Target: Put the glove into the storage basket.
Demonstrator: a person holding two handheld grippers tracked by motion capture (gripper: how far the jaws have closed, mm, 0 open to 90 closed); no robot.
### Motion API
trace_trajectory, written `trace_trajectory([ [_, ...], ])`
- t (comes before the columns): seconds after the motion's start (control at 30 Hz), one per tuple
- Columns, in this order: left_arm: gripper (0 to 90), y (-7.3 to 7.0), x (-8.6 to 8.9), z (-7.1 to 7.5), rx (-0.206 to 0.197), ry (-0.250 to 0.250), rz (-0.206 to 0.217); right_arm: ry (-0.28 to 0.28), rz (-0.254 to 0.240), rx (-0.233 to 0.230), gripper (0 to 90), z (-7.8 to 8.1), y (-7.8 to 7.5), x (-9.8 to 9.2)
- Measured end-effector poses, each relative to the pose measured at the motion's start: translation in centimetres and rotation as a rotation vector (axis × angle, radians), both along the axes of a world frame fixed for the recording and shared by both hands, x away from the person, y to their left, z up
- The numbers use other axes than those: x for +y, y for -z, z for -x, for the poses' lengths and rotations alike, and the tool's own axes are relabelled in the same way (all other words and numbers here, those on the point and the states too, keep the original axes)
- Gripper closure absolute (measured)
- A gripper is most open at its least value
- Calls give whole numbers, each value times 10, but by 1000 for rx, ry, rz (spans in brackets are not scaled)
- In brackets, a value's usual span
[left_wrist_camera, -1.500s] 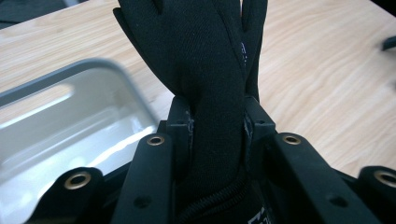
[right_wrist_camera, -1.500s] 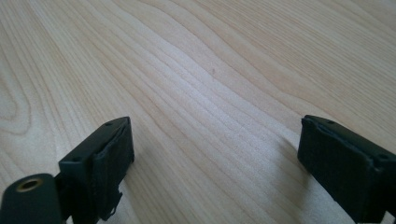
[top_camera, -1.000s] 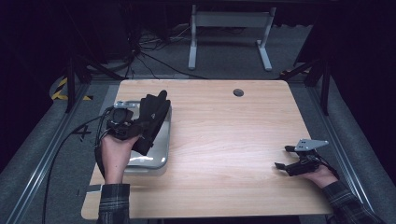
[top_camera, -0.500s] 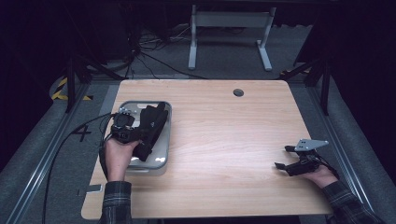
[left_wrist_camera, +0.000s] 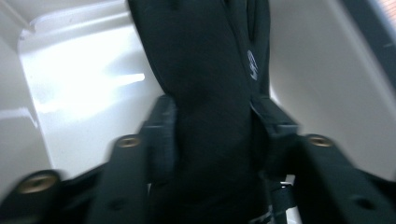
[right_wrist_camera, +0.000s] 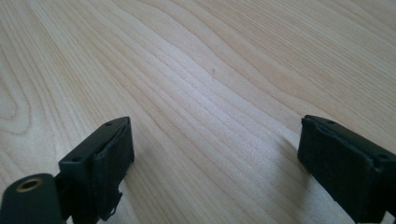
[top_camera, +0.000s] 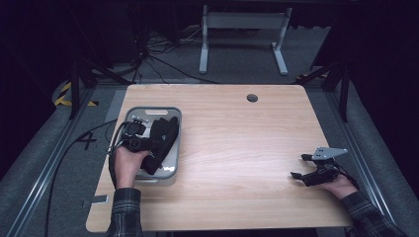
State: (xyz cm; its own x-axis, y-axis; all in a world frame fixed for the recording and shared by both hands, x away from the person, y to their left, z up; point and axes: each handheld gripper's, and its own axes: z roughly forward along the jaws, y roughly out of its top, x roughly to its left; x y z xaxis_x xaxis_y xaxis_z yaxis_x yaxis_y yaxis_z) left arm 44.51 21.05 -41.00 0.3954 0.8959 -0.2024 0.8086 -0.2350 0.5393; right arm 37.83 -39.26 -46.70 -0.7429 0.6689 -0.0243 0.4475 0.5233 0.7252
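A black glove [top_camera: 165, 136] lies lengthwise in the grey tray [top_camera: 153, 109] at the table's left. My left gripper [top_camera: 149, 144] reaches into the tray from the near side, low over the glove. In the left gripper view the glove [left_wrist_camera: 201, 56] runs between the two jaws of the left gripper [left_wrist_camera: 215, 121] against the pale tray floor [left_wrist_camera: 84, 93]. The jaws have just been opening, and the cloth still touches both pads. My right gripper [top_camera: 299, 167] rests open on the wood at the near right. In its own view the right gripper [right_wrist_camera: 215, 149] has nothing between its pads.
The wooden table [top_camera: 237, 148] has a round cable hole [top_camera: 252, 98] near its far edge. A cable [top_camera: 74, 153] trails from the left gripper off the table's left side. A metal stand [top_camera: 242, 19] is on the floor beyond the table.
My left hand has come down and nearer with the glove, which now lies in the tray instead of standing above it. The left jaws have spread wider. The right hand has kept still.
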Motion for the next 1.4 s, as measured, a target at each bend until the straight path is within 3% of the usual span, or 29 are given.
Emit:
trace_trajectory([
  [0.23, 242, -1, 2, 2, -52, -13, -13, 0, 0, 0, 111, 0, 0, 0],
  [0.33, 196, -7, 0, 5, -89, -9, 1, 0, 0, 0, 111, 0, 0, 0],
  [0.73, 163, -27, -20, 11, -163, 43, 52, 0, 0, 0, 111, 0, 0, 0],
  [0.97, 163, -36, -37, 14, -196, 82, 56, 0, 0, 0, 111, 0, 0, 0],
  [1.23, 163, -41, -50, 18, -216, 112, 65, 0, 0, 0, 111, 0, 0, 0],
  [1.4, 163, -45, -65, 22, -233, 141, 92, 0, 0, 0, 111, 0, 0, 0],
])
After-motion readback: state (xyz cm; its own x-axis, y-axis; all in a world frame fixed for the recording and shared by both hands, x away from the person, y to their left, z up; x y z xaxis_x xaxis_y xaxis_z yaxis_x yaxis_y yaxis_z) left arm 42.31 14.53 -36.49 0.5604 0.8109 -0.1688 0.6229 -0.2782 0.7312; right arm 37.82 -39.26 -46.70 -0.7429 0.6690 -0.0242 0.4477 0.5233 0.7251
